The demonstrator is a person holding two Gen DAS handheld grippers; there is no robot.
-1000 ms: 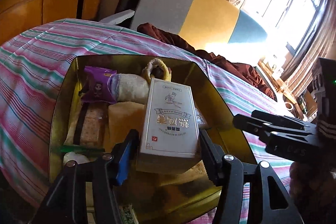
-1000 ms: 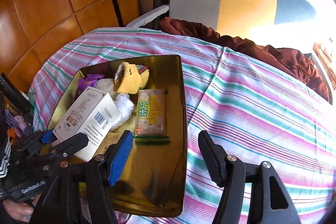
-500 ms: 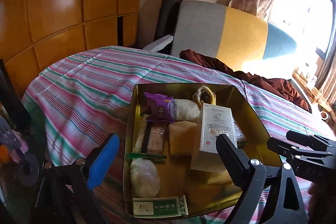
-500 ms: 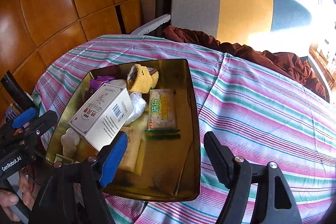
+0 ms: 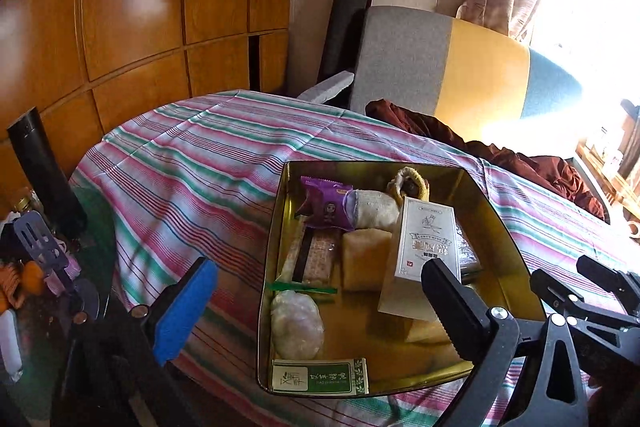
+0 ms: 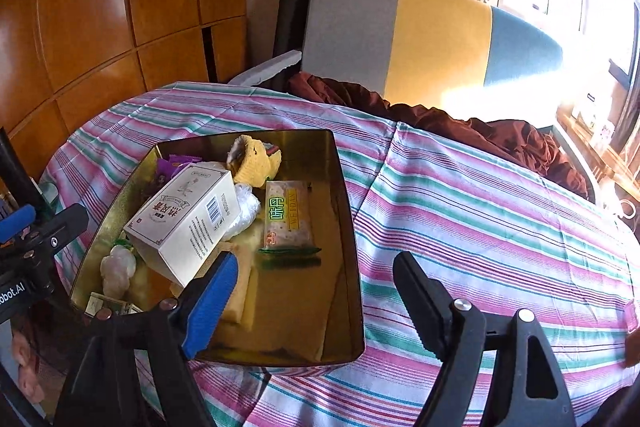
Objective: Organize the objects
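A gold metal tin (image 5: 508, 227) (image 6: 348, 227) sits on the striped tablecloth and holds several items. A white box (image 5: 424, 247) (image 6: 188, 215) lies tilted on top of them. Around it are a purple packet (image 5: 326, 207), a green-lettered cracker packet (image 6: 286, 215), a yellow sock (image 6: 256, 163), a white wrapped lump (image 5: 296, 323) and a green-and-white packet (image 5: 320, 377). My left gripper (image 5: 320, 303) is open and empty, drawn back at the tin's near edge. My right gripper (image 6: 316, 291) is open and empty above the tin's near right corner.
The striped tablecloth (image 6: 480, 207) spreads to the right of the tin. A dark red cloth (image 6: 460, 123) and a grey, yellow and blue chair back (image 6: 420, 39) lie behind. Wooden panels (image 5: 120, 7) stand left. A black cylinder (image 5: 44, 171) and clutter sit at lower left.
My left gripper let go of the white box, opened wide and drew back from the tin. The box now rests tilted in the tin. My right gripper lifted back slightly.
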